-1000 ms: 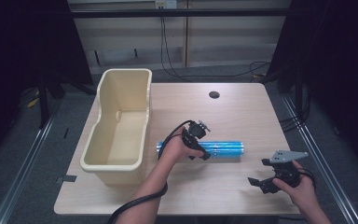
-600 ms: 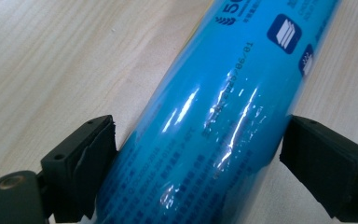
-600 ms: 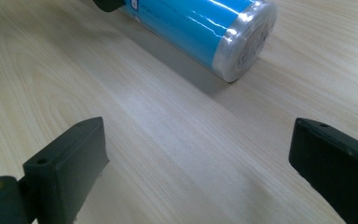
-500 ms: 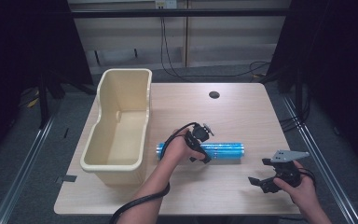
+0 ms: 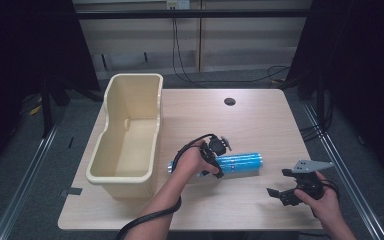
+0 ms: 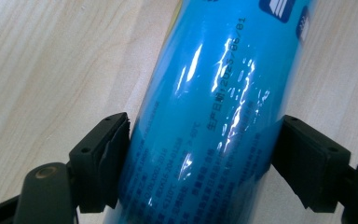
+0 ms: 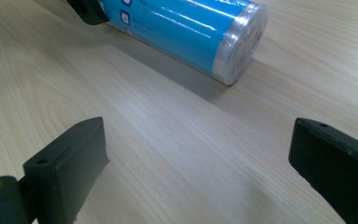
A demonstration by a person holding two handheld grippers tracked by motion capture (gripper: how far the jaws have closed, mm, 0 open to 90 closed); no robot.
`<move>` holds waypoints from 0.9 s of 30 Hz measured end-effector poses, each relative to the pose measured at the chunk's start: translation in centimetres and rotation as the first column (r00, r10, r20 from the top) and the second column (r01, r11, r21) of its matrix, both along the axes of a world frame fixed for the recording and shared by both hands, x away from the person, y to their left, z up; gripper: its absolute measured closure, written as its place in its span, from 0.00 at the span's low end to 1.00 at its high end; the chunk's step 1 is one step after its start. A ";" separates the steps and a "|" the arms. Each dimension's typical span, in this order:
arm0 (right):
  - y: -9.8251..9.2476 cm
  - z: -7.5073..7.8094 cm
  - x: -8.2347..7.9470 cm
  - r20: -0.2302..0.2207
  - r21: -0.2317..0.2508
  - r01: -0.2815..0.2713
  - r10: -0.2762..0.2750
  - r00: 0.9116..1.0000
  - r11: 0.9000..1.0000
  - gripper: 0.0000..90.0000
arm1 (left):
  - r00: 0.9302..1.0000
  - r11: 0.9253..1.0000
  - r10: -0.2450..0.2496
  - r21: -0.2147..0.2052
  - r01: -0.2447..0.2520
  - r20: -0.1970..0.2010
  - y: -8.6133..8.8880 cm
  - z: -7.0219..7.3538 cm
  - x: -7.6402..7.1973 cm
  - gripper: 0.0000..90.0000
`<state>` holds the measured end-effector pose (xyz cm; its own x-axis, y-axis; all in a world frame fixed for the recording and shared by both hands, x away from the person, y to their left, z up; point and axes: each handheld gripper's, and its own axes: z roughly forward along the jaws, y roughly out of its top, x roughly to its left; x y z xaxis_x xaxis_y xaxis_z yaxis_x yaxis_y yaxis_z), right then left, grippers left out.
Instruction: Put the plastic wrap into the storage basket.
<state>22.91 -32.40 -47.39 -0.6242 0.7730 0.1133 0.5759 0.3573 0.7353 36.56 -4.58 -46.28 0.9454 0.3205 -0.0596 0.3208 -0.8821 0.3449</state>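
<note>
a blue foil-wrapped cylinder (image 5: 235,163) is seen lying on its side on a light wooden table (image 5: 260,125), near the middle of the front half, its long axis running roughly left to right. in the left gripper view the blue cylinder (image 6: 205,116) is flanked by both black jaws, whose pads are pressed against its shiny printed wrapper on either side, so the left gripper (image 5: 214,159) is clamped around the roll near its left half. the gripper is held from above by the person's left hand (image 5: 190,162), and a black cable is looped from it back along the forearm.

the clear-wrapped end of the cylinder (image 7: 200,32) is shown in the right gripper view, resting on the wood beyond two jaws that are spread wide with bare tabletop between them. the right gripper (image 5: 287,192), with its grey three-cornered plate on top, is held in the right hand (image 5: 325,200) near the front right corner of the table, well apart from the roll.

a cream plastic tub (image 5: 107,170) is placed along the table's left side, just beside the cylinder's left end. a small dark round hole (image 5: 229,101) is seen in the tabletop toward the far edge.
</note>
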 end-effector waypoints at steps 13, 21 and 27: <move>0.0 -0.1 0.1 0.003 0.004 -0.003 0.003 1.000 1.000 0.05 | 0.999 1.000 -0.009 0.017 0.009 -0.049 -0.1 -0.5 1.1 0.25; 0.0 -0.1 0.1 0.003 0.005 -0.002 0.002 1.000 1.000 0.05 | 0.995 0.992 0.021 0.124 -0.009 -0.094 -1.5 -0.6 1.2 0.25; 0.0 -0.1 0.1 0.004 0.004 -0.006 0.006 1.000 1.000 0.05 | 0.993 0.994 0.025 0.107 -0.013 -0.114 -1.5 -0.7 1.1 0.26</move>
<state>23.03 -32.41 -47.49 -0.6296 0.7685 0.1140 0.5705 0.3577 0.7393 37.65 -6.06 -46.93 0.9278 0.3489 -0.1322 0.3703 -0.9048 0.2102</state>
